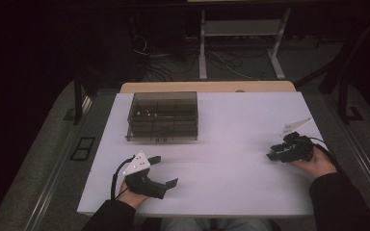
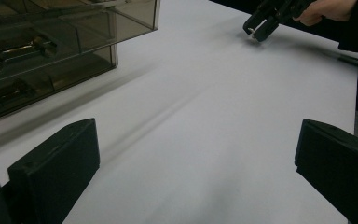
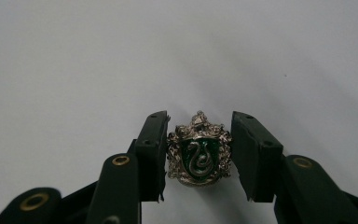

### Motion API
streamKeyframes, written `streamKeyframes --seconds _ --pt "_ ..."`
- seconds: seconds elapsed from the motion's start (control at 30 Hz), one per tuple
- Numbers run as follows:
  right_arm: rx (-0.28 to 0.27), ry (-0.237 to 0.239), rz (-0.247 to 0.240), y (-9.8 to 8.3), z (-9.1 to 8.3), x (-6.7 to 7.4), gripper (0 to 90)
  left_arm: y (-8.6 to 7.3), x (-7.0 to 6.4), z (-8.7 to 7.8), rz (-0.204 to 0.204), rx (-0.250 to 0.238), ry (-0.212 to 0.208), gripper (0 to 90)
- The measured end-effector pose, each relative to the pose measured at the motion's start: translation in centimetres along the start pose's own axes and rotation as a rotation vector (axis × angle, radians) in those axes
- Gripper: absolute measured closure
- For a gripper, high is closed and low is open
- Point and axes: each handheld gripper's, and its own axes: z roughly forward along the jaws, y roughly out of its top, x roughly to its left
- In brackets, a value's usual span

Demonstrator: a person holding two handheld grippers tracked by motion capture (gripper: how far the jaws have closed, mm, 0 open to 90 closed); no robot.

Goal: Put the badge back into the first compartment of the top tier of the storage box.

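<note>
A small silver crest pin (image 3: 198,151) with a green shield and a snake on it sits between the two black jaws of my right gripper (image 3: 198,156), which is shut on it just above the white table. From above, the right gripper (image 1: 272,155) lies low at the table's right side, its tip pointing left. In the left gripper view it appears far off as the right gripper (image 2: 256,31). My left gripper (image 1: 166,171) rests near the front left edge, open, with bare table between its jaws (image 2: 196,154).
A smoky clear plastic organiser box (image 1: 162,116) with several compartments and small metal items stands at the table's back left, seen as the box (image 2: 51,42) close by in the left gripper view. The white table (image 1: 231,139) ends near both forearms.
</note>
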Motion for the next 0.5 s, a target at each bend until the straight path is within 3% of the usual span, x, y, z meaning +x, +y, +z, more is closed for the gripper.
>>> streamKeyframes --seconds 0.5 --pt "-0.041 0.031 -0.013 1.2 -1.7 1.4 56.5 0.0 0.0 0.0 0.001 0.002 -0.002 0.0"
